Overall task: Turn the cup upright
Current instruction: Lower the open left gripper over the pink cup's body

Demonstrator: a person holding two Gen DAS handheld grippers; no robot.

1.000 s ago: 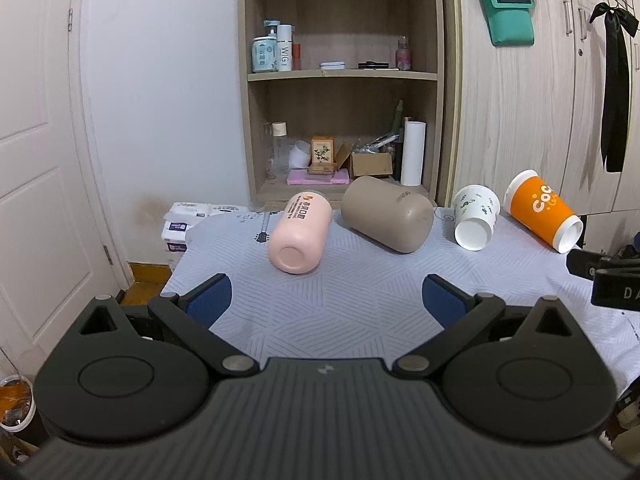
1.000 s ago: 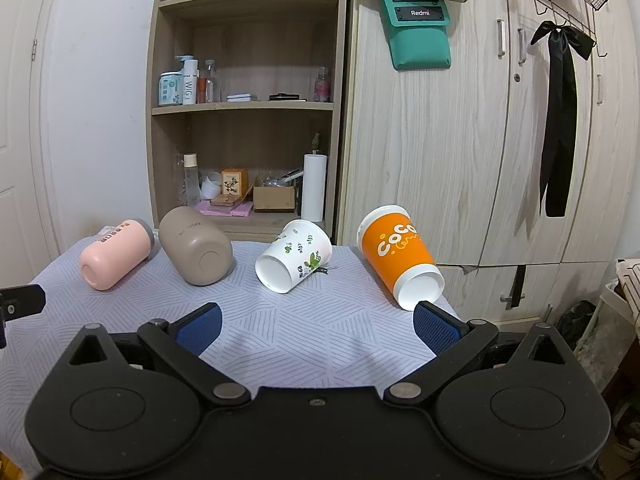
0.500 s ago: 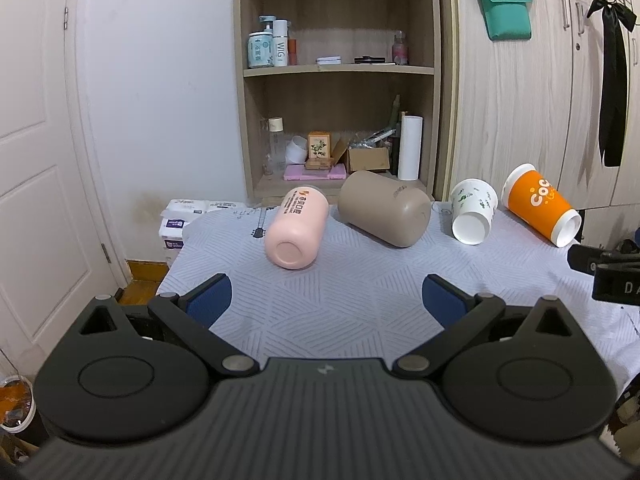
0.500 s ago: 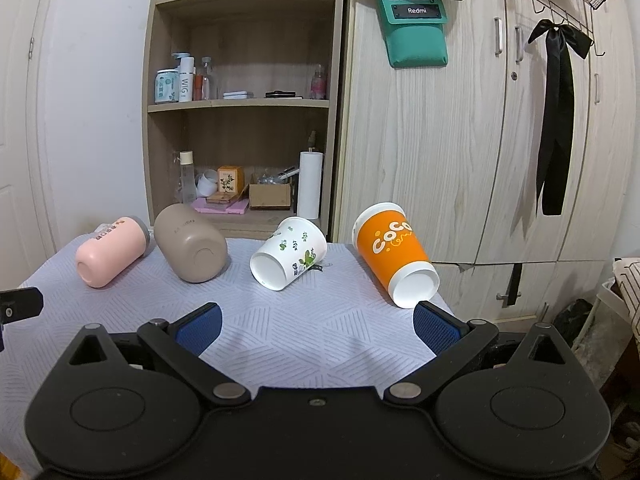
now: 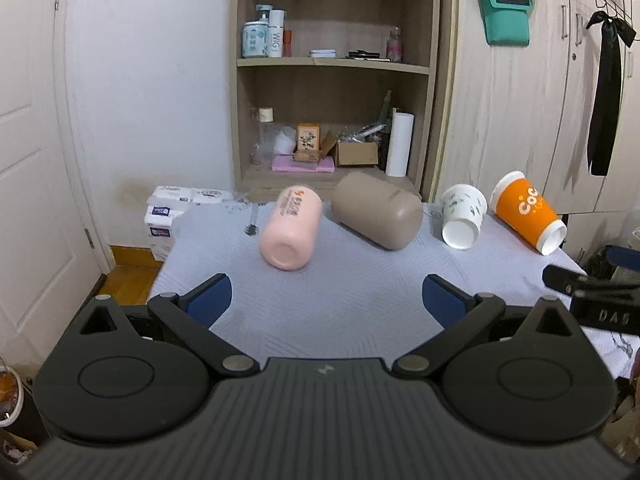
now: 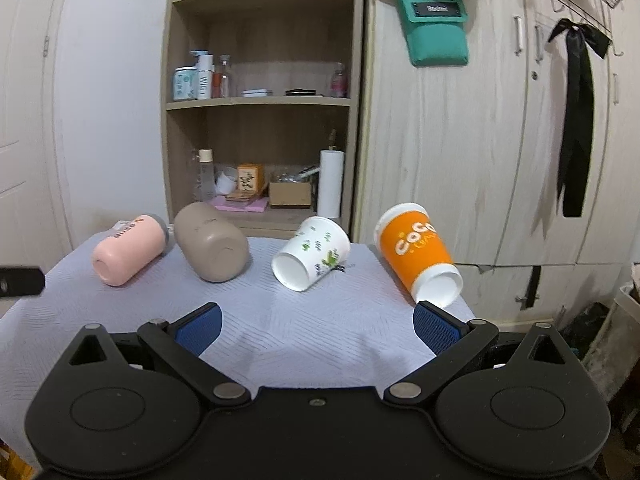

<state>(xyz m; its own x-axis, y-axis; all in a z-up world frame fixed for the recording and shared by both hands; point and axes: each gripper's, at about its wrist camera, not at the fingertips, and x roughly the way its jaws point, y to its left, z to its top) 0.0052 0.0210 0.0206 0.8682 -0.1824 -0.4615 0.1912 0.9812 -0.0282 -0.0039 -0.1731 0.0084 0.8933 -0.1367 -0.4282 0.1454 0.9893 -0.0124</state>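
Several cups lie on their sides on a cloth-covered table (image 5: 352, 304): a pink cup (image 5: 291, 227), a taupe cup (image 5: 377, 209), a white leaf-print paper cup (image 5: 463, 215) and an orange paper cup (image 5: 527, 213). In the right wrist view they show as pink (image 6: 129, 254), taupe (image 6: 211, 247), white (image 6: 310, 253) and orange (image 6: 418, 253). My left gripper (image 5: 326, 301) is open and empty, near the table's front, in line with the pink cup. My right gripper (image 6: 317, 325) is open and empty, facing the white and orange cups.
A wooden shelf unit (image 5: 334, 80) with bottles and boxes stands behind the table, beside wooden cabinet doors (image 6: 460, 140). A white door (image 5: 32, 184) is at left. Tissue packs (image 5: 164, 216) sit past the table's left edge. The right gripper's body (image 5: 596, 300) shows at right.
Both views have tilted or lowered slightly, so the cups sit lower in frame. The cups have not moved. Both grippers stay open.
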